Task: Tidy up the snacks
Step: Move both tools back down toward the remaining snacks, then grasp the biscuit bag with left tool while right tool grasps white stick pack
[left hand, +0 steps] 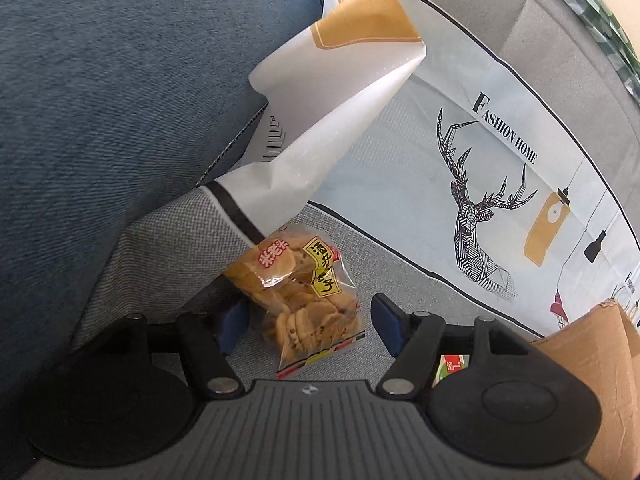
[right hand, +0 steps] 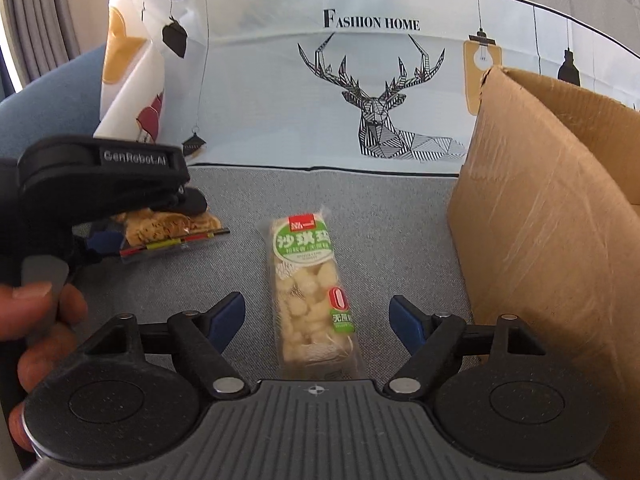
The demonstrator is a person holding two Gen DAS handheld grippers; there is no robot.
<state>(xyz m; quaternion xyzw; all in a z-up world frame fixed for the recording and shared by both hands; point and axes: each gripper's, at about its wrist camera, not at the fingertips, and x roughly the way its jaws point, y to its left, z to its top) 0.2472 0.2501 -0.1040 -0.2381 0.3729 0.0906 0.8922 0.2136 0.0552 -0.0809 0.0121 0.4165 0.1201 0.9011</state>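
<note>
A clear bag of brown crackers (left hand: pixel 304 296) with a yellow label lies on the grey sofa seat, partly under a folded cloth corner. My left gripper (left hand: pixel 308 322) is open, its blue pads on either side of the bag's lower half. It also shows in the right wrist view (right hand: pixel 168 228), with the left gripper's body over it. A pale puffed-rice bar in a green-labelled wrapper (right hand: pixel 310 292) lies lengthwise on the seat. My right gripper (right hand: pixel 318 320) is open, its pads apart on both sides of the bar.
An open cardboard box (right hand: pixel 552 216) stands at the right; its corner shows in the left wrist view (left hand: pixel 600 360). A white deer-print cover (right hand: pixel 360 92) drapes the sofa back. A blue cushion (left hand: pixel 120 100) fills the left. A hand (right hand: pixel 36 320) holds the left gripper.
</note>
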